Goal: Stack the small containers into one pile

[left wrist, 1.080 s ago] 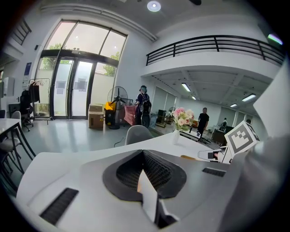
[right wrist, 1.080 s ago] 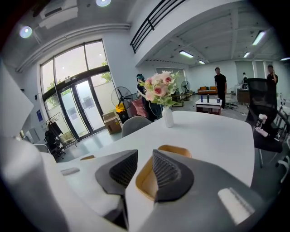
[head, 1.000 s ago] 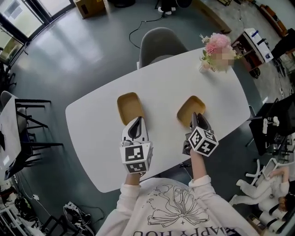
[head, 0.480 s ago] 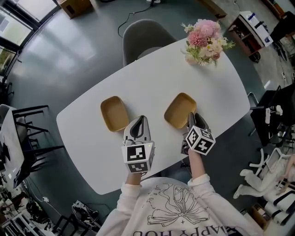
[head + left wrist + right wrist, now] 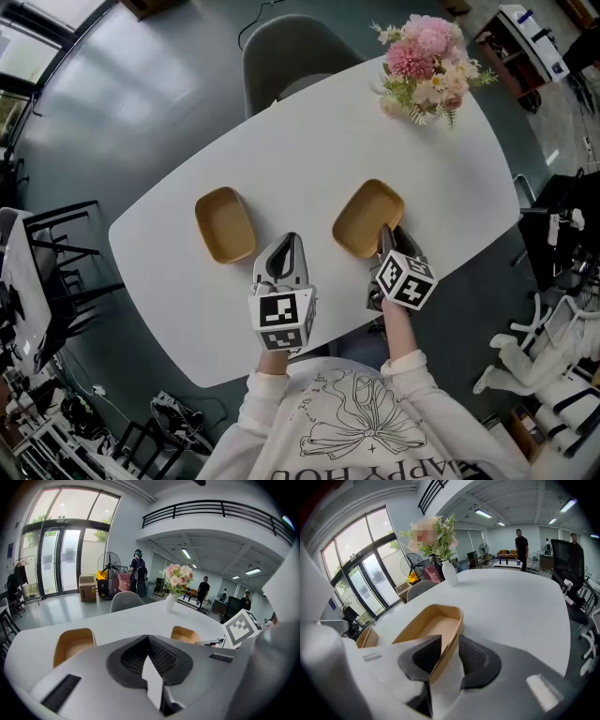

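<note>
Tan containers, white table

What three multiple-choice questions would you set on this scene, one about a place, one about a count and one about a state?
1. Where does the vase of flowers stand?
A. at a far corner of the table
B. at the table's near edge
C. in the table's middle

2. How many tan containers lie on the table?
A. one
B. two
C. four

3. How do the right gripper's jaws stand?
A. shut on nothing
B. apart, astride the right container's near wall
C. clamped on the vase

Answers:
1 A: the head view shows it at the far right corner.
2 B: one lies to the left, one to the right.
3 B: the right gripper view shows the jaws, which have just been opening, one inside the wall and one outside it.
</note>
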A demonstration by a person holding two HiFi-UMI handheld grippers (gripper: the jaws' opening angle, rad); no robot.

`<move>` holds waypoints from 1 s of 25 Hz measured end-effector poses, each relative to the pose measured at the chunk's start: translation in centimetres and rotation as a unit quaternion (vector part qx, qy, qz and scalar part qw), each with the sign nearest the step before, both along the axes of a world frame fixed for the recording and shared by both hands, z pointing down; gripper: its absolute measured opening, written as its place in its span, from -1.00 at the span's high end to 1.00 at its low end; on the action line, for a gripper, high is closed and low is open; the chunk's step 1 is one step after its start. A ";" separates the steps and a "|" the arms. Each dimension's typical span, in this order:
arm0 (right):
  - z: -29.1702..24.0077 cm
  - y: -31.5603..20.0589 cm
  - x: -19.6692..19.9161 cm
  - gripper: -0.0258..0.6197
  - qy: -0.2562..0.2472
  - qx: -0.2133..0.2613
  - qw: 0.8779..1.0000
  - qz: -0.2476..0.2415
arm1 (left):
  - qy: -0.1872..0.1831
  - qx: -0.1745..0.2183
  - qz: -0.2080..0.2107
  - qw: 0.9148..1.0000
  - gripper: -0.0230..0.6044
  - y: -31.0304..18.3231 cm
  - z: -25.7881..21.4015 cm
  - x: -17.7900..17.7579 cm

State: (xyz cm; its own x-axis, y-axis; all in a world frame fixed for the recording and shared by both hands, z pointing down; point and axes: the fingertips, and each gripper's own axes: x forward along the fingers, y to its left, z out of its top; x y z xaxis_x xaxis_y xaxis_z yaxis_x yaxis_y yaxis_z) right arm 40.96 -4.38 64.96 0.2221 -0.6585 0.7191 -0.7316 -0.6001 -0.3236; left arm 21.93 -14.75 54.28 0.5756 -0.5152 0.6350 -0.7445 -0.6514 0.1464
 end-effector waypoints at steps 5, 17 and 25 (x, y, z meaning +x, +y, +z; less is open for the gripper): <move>0.6 -0.4 -0.2 0.60 -0.008 0.001 1.000 0.003 | -0.003 -0.007 -0.002 1.000 0.90 0.2 0.7 -0.1; -0.7 -1.2 -1.2 0.83 -0.004 0.009 1.000 0.000 | 0.004 -0.003 -0.024 1.000 0.90 0.0 0.1 -2.5; -6.4 -3.5 -4.0 0.83 0.009 0.063 0.998 -0.022 | 0.025 0.022 -0.057 0.998 0.90 -0.5 -2.8 -6.8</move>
State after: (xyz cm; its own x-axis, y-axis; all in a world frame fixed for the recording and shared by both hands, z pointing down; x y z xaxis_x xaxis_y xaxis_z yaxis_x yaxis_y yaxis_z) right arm 36.91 -7.84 58.53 0.2028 -0.7525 0.6266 -0.7622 -0.5230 -0.3815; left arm 15.11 -15.29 51.53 0.5419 -0.6056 0.5828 -0.8068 -0.5690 0.1590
